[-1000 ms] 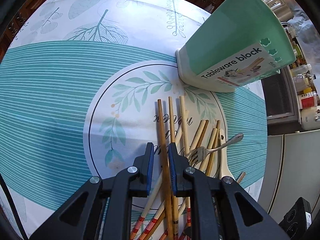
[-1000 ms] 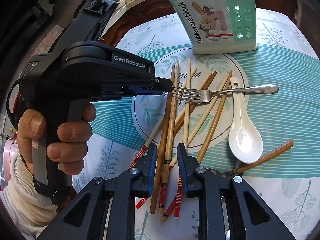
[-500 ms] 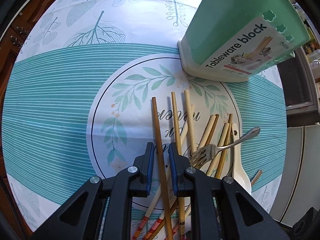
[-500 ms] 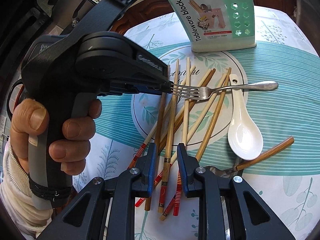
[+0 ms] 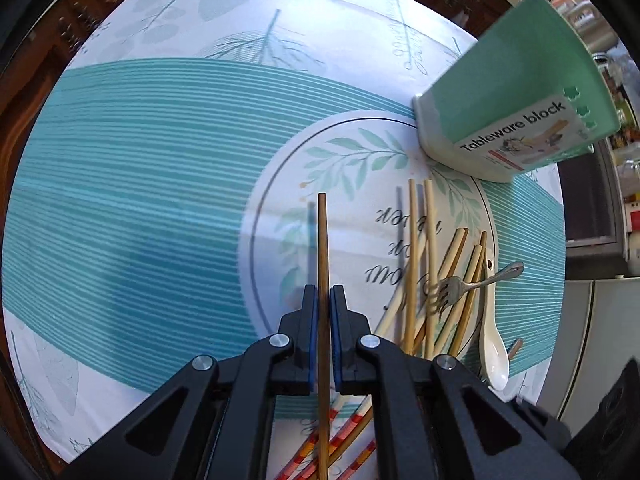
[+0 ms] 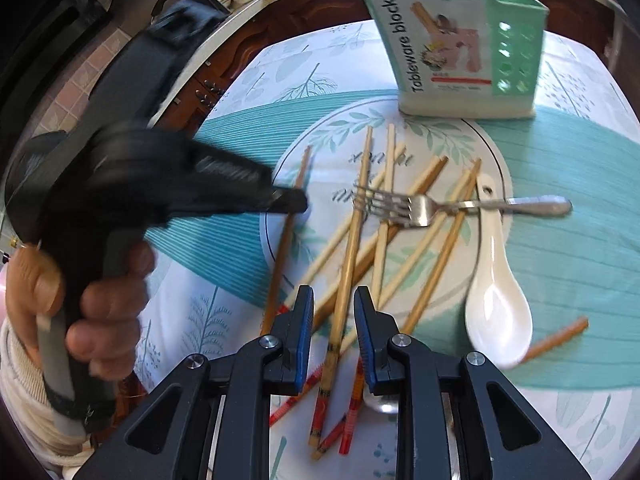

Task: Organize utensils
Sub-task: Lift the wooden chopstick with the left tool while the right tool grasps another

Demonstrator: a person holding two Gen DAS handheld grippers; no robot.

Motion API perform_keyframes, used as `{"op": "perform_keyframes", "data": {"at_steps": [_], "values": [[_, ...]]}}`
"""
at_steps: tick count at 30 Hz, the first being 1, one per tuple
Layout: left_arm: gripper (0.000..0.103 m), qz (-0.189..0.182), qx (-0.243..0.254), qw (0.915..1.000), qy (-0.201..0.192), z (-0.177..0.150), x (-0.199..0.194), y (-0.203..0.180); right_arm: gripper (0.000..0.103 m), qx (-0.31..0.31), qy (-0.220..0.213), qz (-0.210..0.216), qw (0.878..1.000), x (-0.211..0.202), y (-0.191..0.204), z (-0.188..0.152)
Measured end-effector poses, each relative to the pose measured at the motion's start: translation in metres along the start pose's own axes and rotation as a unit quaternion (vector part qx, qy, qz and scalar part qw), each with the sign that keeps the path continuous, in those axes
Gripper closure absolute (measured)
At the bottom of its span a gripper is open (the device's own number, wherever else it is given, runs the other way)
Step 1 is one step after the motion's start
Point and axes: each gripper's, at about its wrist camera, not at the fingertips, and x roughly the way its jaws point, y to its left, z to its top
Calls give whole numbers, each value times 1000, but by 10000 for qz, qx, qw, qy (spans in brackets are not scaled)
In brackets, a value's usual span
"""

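with its blue-padded jaws having just closed in, the left hand-held gripper [image 5: 323, 312] is now clamped on a single dark brown wooden chopstick [image 5: 322, 248], which runs straight out between the pads and casts a shadow on the cloth, so i judge its far end to be off the table. the grip sits partway along the stick with a long length ahead of the pads, so the stick could pivot or slide if it is swung quickly. its patterned tail passes back under the gripper beside other red-banded ends, and dragging it out could snag or scatter those.

the right hand-held gripper [image 6: 331, 332] has its jaws apart, poised over a light bamboo chopstick [image 6: 352, 236] without pressing on it; it holds nothing.

the mint-green plastic utensil holder labelled "tableware block" [image 5: 516, 120] stands at the far side of the leaf-printed tablecloth [image 5: 140, 160]. the rest of the pile of pale bamboo chopsticks [image 5: 420, 264] lies between the holder and the grippers, with a steel fork [image 6: 440, 208] laid across it and a white ceramic soup spoon [image 6: 496, 304] beside it. the holder looks light, so a stick poked against its rim or wall might tip or shove it. the fork rests loosely on the crossed sticks, and pulling one from below could roll it into the spoon.
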Motion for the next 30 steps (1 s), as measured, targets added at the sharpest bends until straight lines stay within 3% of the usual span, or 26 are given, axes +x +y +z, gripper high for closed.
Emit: {"op": "perform_keyframes", "data": {"at_steps": [9, 20, 24, 30], "values": [[100, -301, -72, 9995, -30, -25, -10, 25, 83, -242, 275, -354, 9987, 26, 5, 38], [99, -441, -64, 9990, -82, -23, -19, 35, 88, -771, 667, -856, 9911, 53, 25, 57], [99, -476, -56, 9988, -87, -25, -22, 37, 89, -906, 758, -937, 9886, 55, 29, 59], [99, -535, 8, 9985, -127, -30, -30, 35, 97, -845, 754, -761, 9906, 53, 32, 56]]}}
